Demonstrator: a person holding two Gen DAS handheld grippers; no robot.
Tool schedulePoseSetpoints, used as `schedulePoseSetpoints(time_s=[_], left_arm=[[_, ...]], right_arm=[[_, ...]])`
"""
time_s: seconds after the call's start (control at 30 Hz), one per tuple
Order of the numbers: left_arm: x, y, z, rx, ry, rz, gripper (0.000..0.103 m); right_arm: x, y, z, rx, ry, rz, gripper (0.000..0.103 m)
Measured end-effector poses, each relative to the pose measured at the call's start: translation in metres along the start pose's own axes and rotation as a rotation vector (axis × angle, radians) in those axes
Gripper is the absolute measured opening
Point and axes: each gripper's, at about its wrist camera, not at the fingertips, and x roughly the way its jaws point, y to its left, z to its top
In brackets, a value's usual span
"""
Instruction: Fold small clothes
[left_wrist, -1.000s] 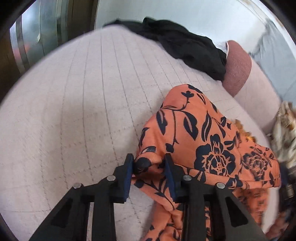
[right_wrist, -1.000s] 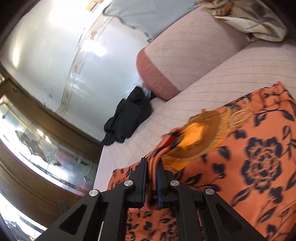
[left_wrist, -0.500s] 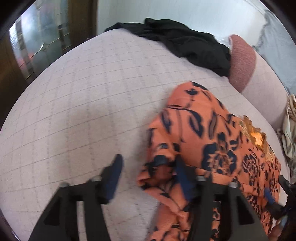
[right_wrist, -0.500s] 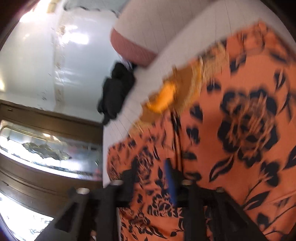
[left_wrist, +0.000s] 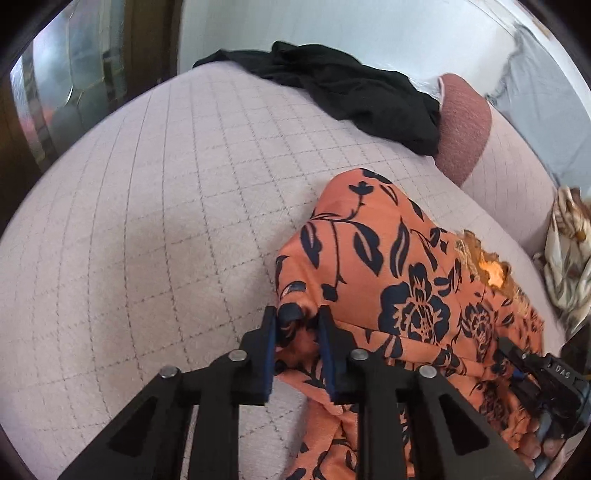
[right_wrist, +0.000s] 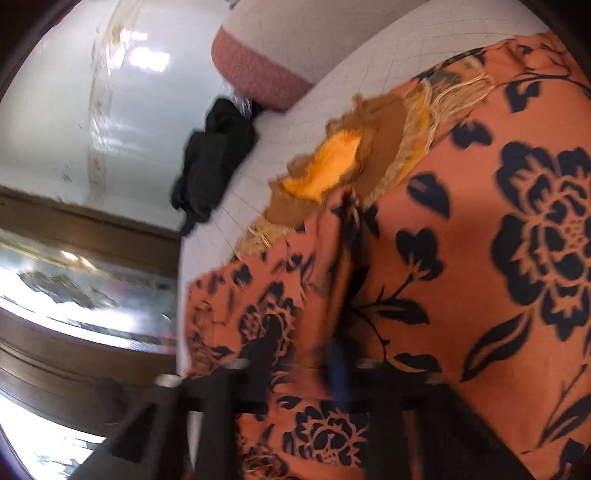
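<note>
An orange garment with a dark floral print lies on the pale quilted sofa seat; it fills the right wrist view. A yellow-brown fringed patch lies at its far edge. My left gripper is shut on a bunched corner of the garment at its left edge. My right gripper is blurred, its jaws apart over the cloth; it also shows at the lower right of the left wrist view.
A black garment lies at the far end of the seat beside a reddish bolster. A patterned cream cloth sits at the right. A wooden door with glass stands beyond the sofa.
My left gripper opened half a second ago and has closed again on the garment's corner. My right gripper let go of the fold it held and its jaws have spread.
</note>
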Motion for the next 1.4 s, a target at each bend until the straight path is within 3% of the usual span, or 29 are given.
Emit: schedulePoseSetpoints(time_s=[0.07,0.2,0.27,0.33,0.43,0.7,0.83,0.9,0.97,1.1,1.2,1.23,1.3,1.33,1.4], left_arm=[[-0.001,-0.002,0.001,0.006,-0.006,-0.001,0.020],[-0.005,0.002,0.006,-0.028,-0.015,-0.043,0.023],[-0.008,0.005,0.008,-0.056,-0.017,-0.093,0.048],[-0.011,0.004,0.009,-0.064,-0.030,-0.110,0.060],[-0.016,-0.002,0.008,-0.034,-0.053,-0.079,0.062],[-0.004,-0.022,0.003,0.056,-0.035,-0.026,0.063],[0.002,-0.051,-0.009,0.192,-0.037,0.042,0.063],[0.006,-0.064,-0.017,0.269,-0.051,0.117,0.063],[0.013,-0.071,-0.022,0.317,-0.041,0.168,0.068],[0.023,-0.073,-0.029,0.362,-0.025,0.213,0.076],[0.021,-0.073,-0.030,0.369,-0.028,0.225,0.078],[0.021,-0.072,-0.029,0.362,-0.024,0.221,0.078],[0.019,-0.070,-0.029,0.346,-0.016,0.211,0.079],[0.019,-0.069,-0.029,0.340,-0.013,0.205,0.079],[0.019,-0.067,-0.028,0.329,-0.007,0.198,0.080]], right_arm=[[-0.002,0.013,-0.006,-0.077,-0.036,-0.041,0.013],[-0.033,0.022,-0.013,-0.147,-0.166,-0.044,0.009],[-0.056,0.020,-0.014,-0.177,-0.229,-0.076,0.009],[-0.073,0.020,-0.014,-0.207,-0.277,-0.119,0.009],[-0.099,0.006,-0.012,-0.206,-0.342,-0.196,0.009],[-0.164,-0.078,-0.002,-0.020,-0.443,-0.330,0.009],[-0.186,-0.097,-0.001,0.024,-0.491,-0.377,0.008],[-0.187,-0.104,0.001,0.054,-0.481,-0.344,0.008],[-0.182,-0.107,0.002,0.069,-0.412,-0.260,0.009],[-0.172,-0.108,0.007,0.089,-0.335,-0.190,0.011],[-0.169,-0.111,0.012,0.085,-0.322,-0.174,0.019],[-0.168,-0.112,0.016,0.084,-0.325,-0.167,0.026],[-0.165,-0.112,0.024,0.086,-0.334,-0.172,0.057],[-0.164,-0.111,0.028,0.089,-0.349,-0.165,0.078],[-0.165,-0.111,0.033,0.084,-0.384,-0.148,0.079]])
